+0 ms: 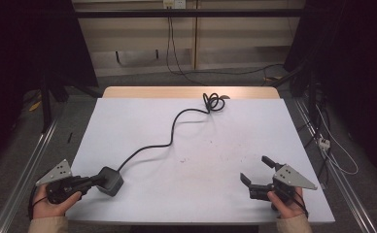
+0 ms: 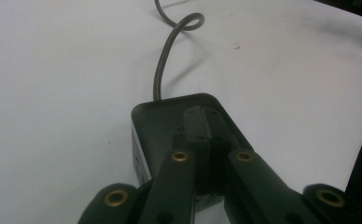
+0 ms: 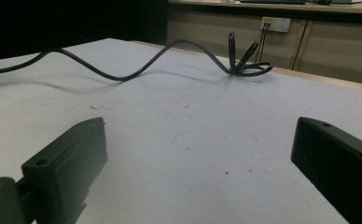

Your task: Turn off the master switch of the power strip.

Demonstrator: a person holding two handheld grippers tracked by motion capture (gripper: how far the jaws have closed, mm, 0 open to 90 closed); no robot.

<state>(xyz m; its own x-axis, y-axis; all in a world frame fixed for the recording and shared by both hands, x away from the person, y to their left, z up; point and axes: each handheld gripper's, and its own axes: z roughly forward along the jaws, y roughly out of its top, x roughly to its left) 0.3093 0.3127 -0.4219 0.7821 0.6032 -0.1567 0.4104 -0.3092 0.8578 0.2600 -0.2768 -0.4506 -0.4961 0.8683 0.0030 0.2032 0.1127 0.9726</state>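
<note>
A black power adapter [image 1: 111,180] lies at the near left of the white table top [image 1: 225,131]. Its black cable [image 1: 172,128] snakes away to a coiled end [image 1: 214,102] at the far edge. My left gripper [image 1: 99,180] is shut, its tips pressed together over the adapter's top [image 2: 160,116] and nothing visible between them [image 2: 205,112]. The cable [image 2: 163,65] leaves the adapter's far side. My right gripper [image 1: 254,168] sits at the near right, open wide over bare table [image 3: 200,128], far from the cable [image 3: 146,65] and its coil [image 3: 244,63].
Small dark specks [image 1: 184,159] mark the middle of the table. A wooden strip [image 1: 191,92] borders the far edge. Metal rails [image 1: 26,165] run along both sides, and loose cables with a white plug [image 1: 325,142] lie on the floor at right.
</note>
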